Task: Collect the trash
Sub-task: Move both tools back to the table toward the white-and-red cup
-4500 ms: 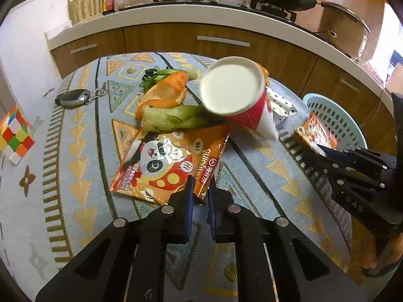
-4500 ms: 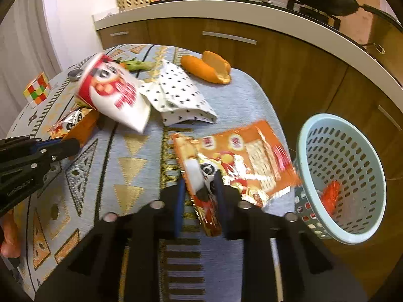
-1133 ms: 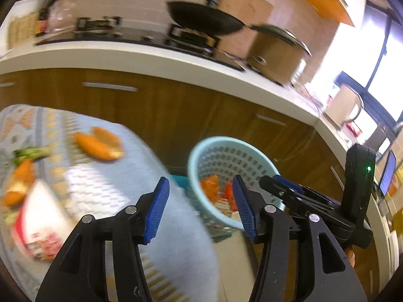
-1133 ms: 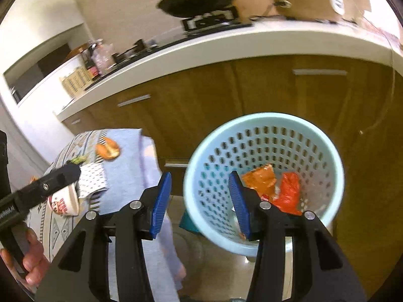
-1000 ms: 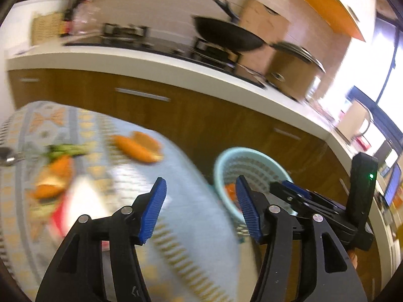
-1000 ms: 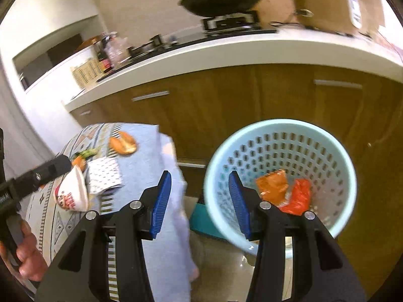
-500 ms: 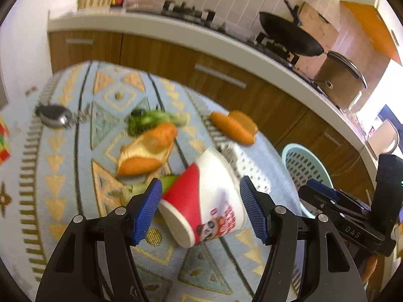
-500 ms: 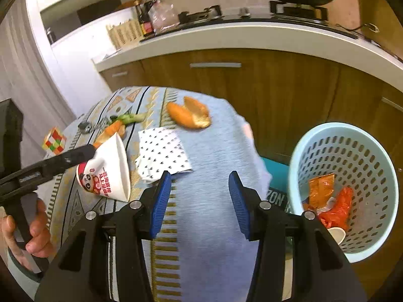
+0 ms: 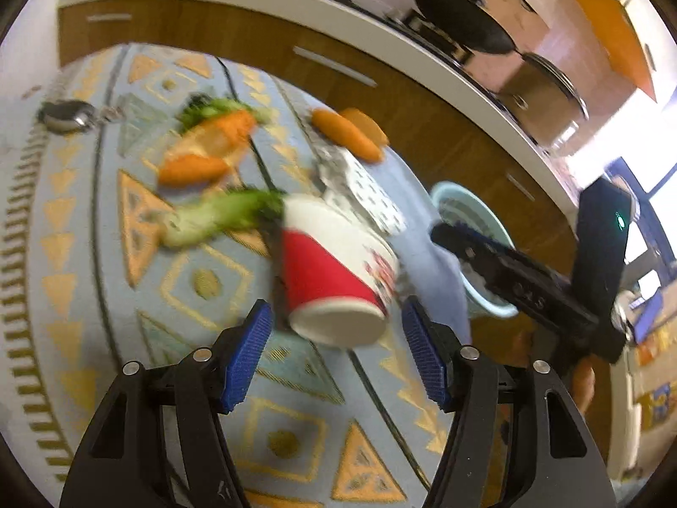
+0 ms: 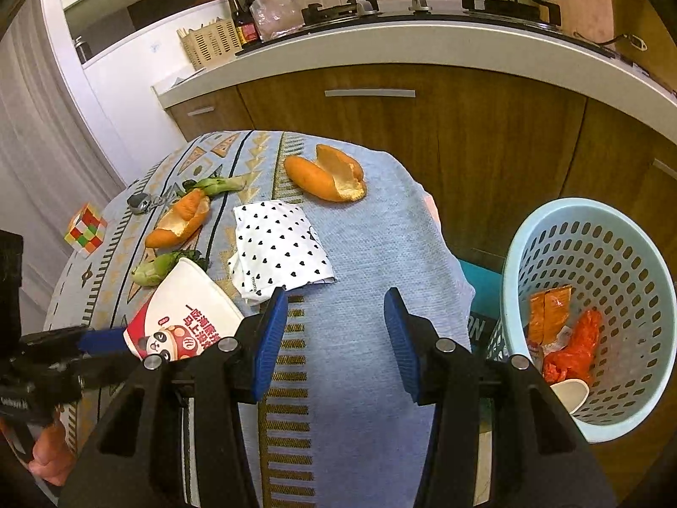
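Observation:
A red and white paper cup (image 9: 334,279) lies on its side on the patterned tablecloth (image 9: 84,254). My left gripper (image 9: 338,355) is open, its blue pads either side of the cup's base, not touching. The cup also shows in the right wrist view (image 10: 186,317). My right gripper (image 10: 334,334) is open and empty over the table's near edge. A white spotted wrapper (image 10: 281,249) lies ahead of it. The light blue basket (image 10: 592,317) at the right holds orange wrappers (image 10: 567,334) and a small cup.
Orange peels (image 10: 326,178), (image 10: 182,220) and green stalks (image 10: 160,266) lie on the table. A Rubik's cube (image 10: 84,228) and keys (image 10: 139,202) lie at the far left. Wooden cabinets (image 10: 423,122) and a counter stand behind.
Both grippers swung from the basket back to the table. My left gripper has closed in on the paper cup, which now lies between its open fingers.

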A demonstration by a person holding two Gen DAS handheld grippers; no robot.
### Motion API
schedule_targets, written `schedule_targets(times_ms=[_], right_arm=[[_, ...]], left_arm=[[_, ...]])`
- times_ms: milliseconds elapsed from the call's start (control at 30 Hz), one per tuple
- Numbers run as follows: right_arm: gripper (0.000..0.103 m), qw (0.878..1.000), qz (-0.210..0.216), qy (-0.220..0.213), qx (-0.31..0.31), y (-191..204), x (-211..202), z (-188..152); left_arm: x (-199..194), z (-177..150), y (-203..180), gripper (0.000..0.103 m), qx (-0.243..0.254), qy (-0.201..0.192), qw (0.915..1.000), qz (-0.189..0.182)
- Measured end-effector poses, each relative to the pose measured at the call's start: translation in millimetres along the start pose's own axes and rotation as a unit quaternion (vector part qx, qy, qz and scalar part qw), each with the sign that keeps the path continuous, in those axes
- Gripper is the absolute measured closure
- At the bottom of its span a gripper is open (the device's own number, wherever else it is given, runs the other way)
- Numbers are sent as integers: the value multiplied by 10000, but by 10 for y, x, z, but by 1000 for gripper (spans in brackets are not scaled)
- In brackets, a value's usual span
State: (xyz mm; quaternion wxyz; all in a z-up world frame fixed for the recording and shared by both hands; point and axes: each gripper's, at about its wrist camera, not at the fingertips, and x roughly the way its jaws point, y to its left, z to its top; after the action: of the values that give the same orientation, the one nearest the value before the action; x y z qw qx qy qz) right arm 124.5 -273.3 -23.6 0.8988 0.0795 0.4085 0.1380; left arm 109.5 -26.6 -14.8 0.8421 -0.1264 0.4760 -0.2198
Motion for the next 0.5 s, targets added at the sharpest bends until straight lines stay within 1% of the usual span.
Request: schedule_targets(times_ms=[100,200,267,333,367,433,500], right_arm=[[59,9999,8,-57,-112,52,-15,22],[59,9997,10,-138,-223,102,-20,63],[59,9995,35,-177,-278,122,-15,93],[59,9992,64,-198,-328,144,1,126],[56,9992,64,-202,-347,155,13,139],[52,9990,67,-207,-391,181,44,167],[45,9987,97,-201,-461,233,97,194]], left_arm=[[81,122,14,38,-117,-2,9999,11],[275,218,-35,38,-109,220,9997,9],[399,217,-64,38,-117,369,9992,112],[443,206,-135,40,3,326,9990,291],[454,196,-183,41,93,330,9987,382],[450,176,-215,43,139,302,9985,438],[420,149,-227,47,187,238,9985,450]])
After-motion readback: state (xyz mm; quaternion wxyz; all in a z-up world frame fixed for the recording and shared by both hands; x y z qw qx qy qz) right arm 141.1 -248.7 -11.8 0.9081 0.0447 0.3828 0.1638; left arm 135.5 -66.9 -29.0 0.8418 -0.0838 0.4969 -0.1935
